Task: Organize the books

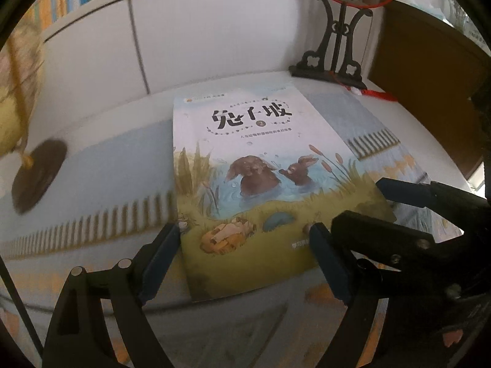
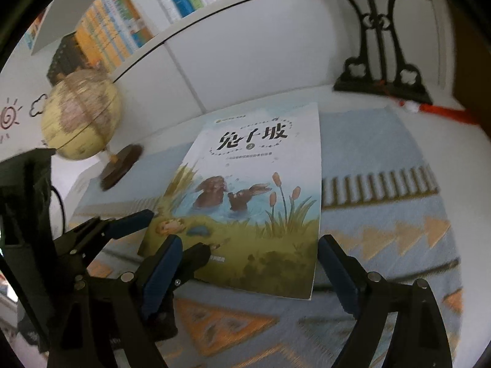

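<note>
A picture book (image 1: 245, 153) with two brown rabbits in a pond on its cover lies flat, face up, on a blue patterned cloth (image 1: 107, 165). My left gripper (image 1: 245, 239) stands open over the book's near edge, its left pad at the left edge and its right pad over the cover. The right gripper (image 1: 359, 199) reaches in from the right, over the book's near right corner. In the right wrist view the same book (image 2: 260, 184) lies between the open right gripper's (image 2: 245, 242) pads, and the left gripper (image 2: 181, 230) is open at the book's near left corner.
A yellow globe (image 2: 81, 116) on a dark round base stands left of the book. A black ornamental stand (image 1: 334, 46) carrying a round fan sits behind it, with a red tassel (image 2: 445, 112) beside. White cabinet doors (image 1: 184, 46) form the back, with shelved books (image 2: 122, 21) above.
</note>
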The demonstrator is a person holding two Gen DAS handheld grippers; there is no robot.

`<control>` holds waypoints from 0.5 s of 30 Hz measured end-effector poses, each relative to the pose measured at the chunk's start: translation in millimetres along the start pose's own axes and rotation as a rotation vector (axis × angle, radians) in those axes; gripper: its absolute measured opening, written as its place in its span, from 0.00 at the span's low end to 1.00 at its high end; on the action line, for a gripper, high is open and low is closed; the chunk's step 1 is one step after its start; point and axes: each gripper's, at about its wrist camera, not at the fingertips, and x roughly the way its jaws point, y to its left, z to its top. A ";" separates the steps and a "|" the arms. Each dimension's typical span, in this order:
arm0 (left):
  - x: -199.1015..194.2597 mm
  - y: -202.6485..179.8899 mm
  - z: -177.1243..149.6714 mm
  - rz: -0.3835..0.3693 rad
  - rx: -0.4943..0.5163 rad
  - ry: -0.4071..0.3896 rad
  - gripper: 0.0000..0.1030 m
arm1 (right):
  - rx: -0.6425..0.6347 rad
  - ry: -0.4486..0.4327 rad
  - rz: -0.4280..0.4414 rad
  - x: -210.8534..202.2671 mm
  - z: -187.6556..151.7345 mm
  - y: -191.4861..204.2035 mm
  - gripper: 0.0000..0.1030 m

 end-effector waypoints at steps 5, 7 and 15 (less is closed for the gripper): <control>-39.9 13.6 -44.0 0.021 0.026 0.018 0.82 | -0.032 0.088 0.085 -19.7 -36.3 36.5 0.87; -58.0 17.0 -65.1 0.031 0.030 0.029 0.82 | -0.048 0.127 0.128 -30.0 -56.7 53.5 0.87; -109.5 73.9 -104.3 0.023 -0.066 0.004 0.81 | -0.136 0.155 0.090 -42.7 -91.4 87.2 0.84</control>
